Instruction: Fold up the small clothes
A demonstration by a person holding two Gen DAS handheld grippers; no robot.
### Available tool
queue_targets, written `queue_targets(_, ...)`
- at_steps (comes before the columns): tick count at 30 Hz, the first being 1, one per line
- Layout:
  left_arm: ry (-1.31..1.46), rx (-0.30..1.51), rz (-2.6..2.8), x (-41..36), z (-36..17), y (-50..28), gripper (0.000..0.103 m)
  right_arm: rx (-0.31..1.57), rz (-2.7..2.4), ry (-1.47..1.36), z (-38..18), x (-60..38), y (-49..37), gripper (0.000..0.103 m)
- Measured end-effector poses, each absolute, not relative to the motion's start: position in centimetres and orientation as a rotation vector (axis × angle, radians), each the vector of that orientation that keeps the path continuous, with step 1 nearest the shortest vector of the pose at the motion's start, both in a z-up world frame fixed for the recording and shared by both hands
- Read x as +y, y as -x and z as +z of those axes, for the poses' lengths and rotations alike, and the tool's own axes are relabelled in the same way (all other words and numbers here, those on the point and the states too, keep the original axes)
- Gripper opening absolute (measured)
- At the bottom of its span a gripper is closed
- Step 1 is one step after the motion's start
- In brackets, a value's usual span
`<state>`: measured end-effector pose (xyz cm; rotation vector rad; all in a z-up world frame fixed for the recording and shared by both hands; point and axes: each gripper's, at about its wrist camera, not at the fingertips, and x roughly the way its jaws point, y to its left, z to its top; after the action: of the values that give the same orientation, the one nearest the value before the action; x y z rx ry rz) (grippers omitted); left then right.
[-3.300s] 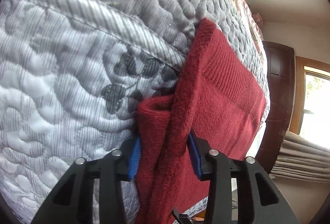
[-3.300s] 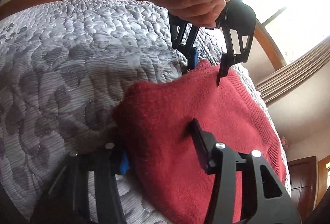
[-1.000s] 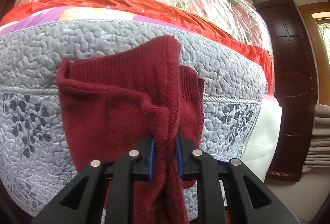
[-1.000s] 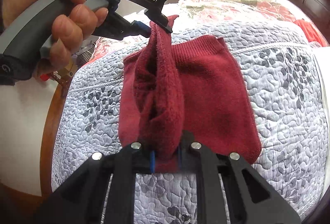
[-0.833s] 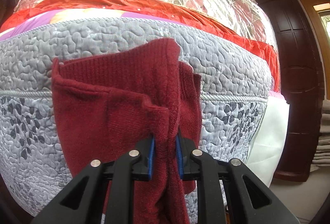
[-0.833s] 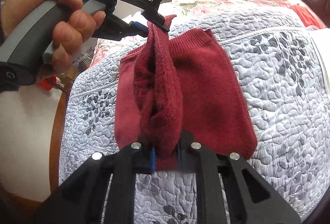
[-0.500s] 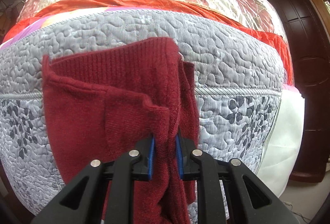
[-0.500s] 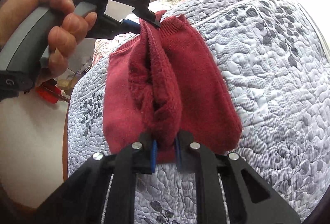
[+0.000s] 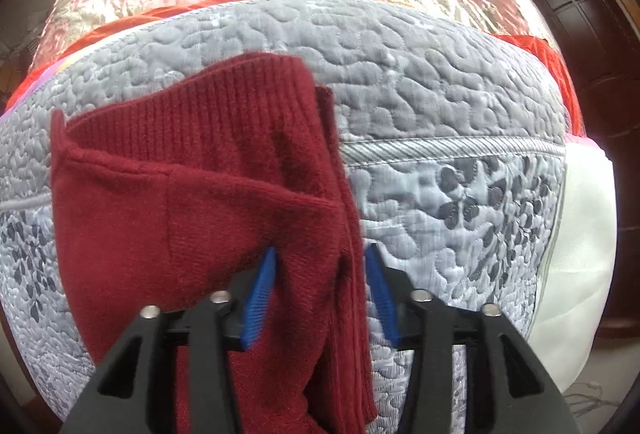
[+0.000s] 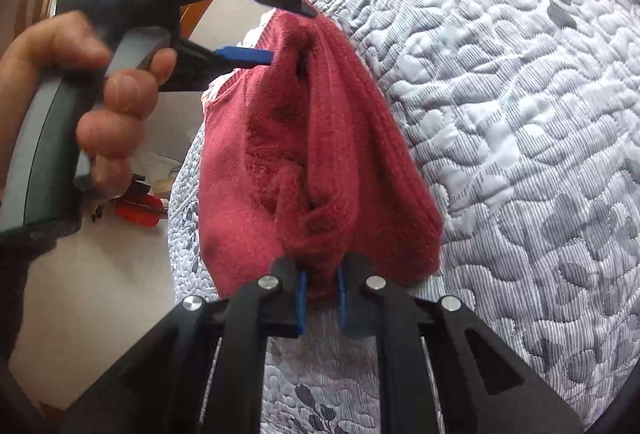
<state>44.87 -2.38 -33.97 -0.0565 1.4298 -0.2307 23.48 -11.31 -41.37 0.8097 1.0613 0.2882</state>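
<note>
Left tongs (image 9: 320, 294) spread apart around the red knit garment (image 9: 192, 194), right tongs (image 10: 322, 294) clamped on its bunched fold.

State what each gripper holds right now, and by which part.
Right gripper: shut on a bunched edge of the red knit garment. Left gripper: jaws spread, the garment's fold between its pads but not clamped.

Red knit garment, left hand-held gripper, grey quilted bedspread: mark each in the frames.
red knit garment (image 10: 320, 138): right wrist view, on the bunched fold's middle.
left hand-held gripper (image 9: 320, 298): left wrist view, midway between its blue pads, which stand apart.
grey quilted bedspread (image 10: 520, 114): right wrist view, on bare quilting right of the garment.
</note>
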Motion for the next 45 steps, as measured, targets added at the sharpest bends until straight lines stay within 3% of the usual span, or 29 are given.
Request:
queue_targets(2,0.049,1.371,-0.323,-2.7,-32.5,-44.1,0.068,1.081,0.291,-0.864,-42.4,-12.1,-23.5,0.019)
queue_targets(3,0.041,1.341,-0.362,-2.6,-31.5,-43.6,0.074,1.085,0.286,-0.873,-42.6,-12.6,-23.5,0.024)
queue_targets(10,0.039,1.250,-0.522,4.3,-26.4,-38.2,0.085,1.086,0.341,-0.789,-40.5,-15.2,-21.2,0.026)
queue_targets(14,-0.003,1.266,-0.533,8.5,-27.8,-33.6,0.085,1.060,0.429,-0.629,-37.7,-14.6,-22.7,0.026)
queue_targets(17,-0.040,1.278,-0.517,9.8,-29.7,-30.9,0.085,1.053,0.499,-0.461,-36.6,-12.4,-24.9,0.036)
queue_targets(24,-0.059,1.314,-0.552,9.9,-31.8,-29.3,0.085,1.212,0.678,-0.186,-39.2,-9.0,-29.1,0.038)
queue_targets(26,-0.067,1.342,-0.594,9.4,-32.2,-29.2,0.085,1.316,0.744,-0.246,-40.6,-9.2,-30.2,0.032)
queue_targets(27,-0.097,1.351,-0.610,9.0,-32.5,-29.0,0.085,1.365,0.770,-0.282,-41.1,-9.6,-30.8,0.014)
queue_targets(28,-0.137,1.358,-0.625,8.5,-32.8,-28.9,0.084,1.392,0.778,-0.309,-41.2,-10.2,-31.0,0.009)
queue_targets(33,-0.197,1.416,-0.717,7.6,-33.7,-28.3,0.084,1.426,0.852,-0.511,-40.3,-13.2,-30.9,0.007)
queue_targets(37,-0.235,1.476,-0.721,7.8,-35.5,-27.7,0.083,1.507,0.783,-0.555,-43.1,-13.2,-30.8,0.007)
queue_targets(41,-0.333,1.384,-0.645,8.8,-34.5,-25.9,0.083,1.430,0.722,-0.683,-42.1,-14.1,-30.6,0.014)
queue_targets(43,-0.491,1.228,-0.552,8.9,-33.2,-24.2,0.084,1.349,0.647,-0.732,-40.7,-15.1,-28.6,0.030)
queue_targets(45,-0.554,1.121,-0.511,9.0,-32.5,-22.8,0.087,1.296,0.610,-0.770,-39.4,-14.6,-26.2,0.036)
